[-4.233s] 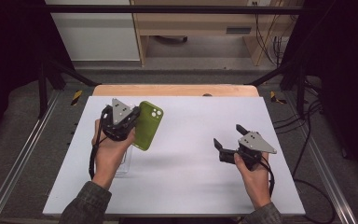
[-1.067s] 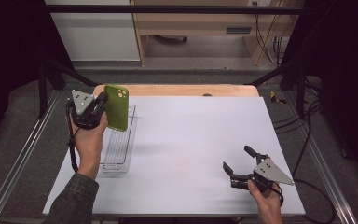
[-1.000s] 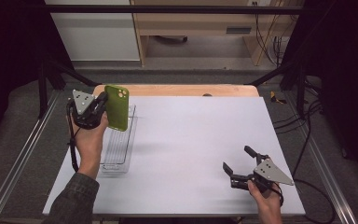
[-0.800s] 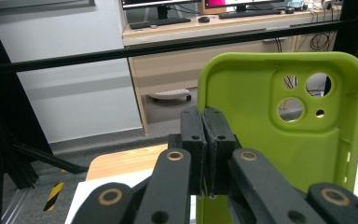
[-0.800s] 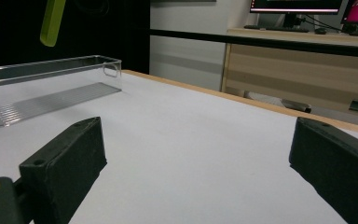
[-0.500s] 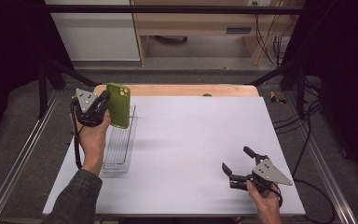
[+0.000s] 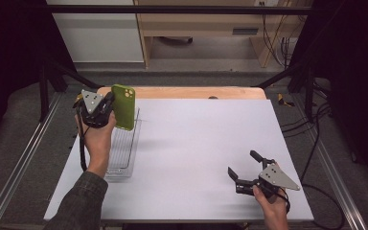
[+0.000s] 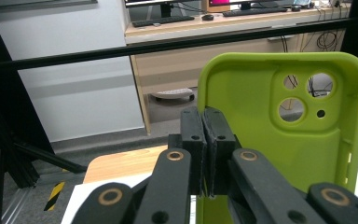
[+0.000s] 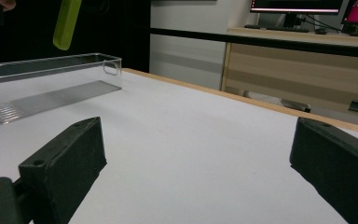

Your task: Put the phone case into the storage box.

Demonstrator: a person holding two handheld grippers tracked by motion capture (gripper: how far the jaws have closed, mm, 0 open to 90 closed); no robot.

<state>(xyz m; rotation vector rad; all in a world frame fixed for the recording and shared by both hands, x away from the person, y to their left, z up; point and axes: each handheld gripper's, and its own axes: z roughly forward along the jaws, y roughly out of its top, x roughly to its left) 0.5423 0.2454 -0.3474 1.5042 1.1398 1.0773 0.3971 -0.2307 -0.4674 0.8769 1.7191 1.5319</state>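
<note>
A lime-green phone case [image 7: 124,108] hangs upright in the air above the far end of a clear plastic bin [image 7: 135,139] at the table's left. My left gripper [image 7: 112,108] is shut on one side edge of it. In the left gripper view the jaws meet at the case's [image 8: 270,135] left edge, my left gripper [image 8: 204,126] pinching it, and its hollow inside and camera holes face me. My right gripper [image 7: 243,164] rests low near the front right of the table, open and with nothing in it. In the right gripper view, its jaws [image 9: 196,154] stand wide apart over bare tabletop.
The white table [image 7: 206,129] has a wooden strip along its far edge. In the right gripper view the clear bin [image 9: 46,59] lies far left with the green case [image 9: 66,21] above it. Metal rails run along both sides of the table.
Since the oldest frame the left hand carried the case from mid-table to over the bin, and the right hand drew back toward the front edge. In the last second the case drifted slightly right.
</note>
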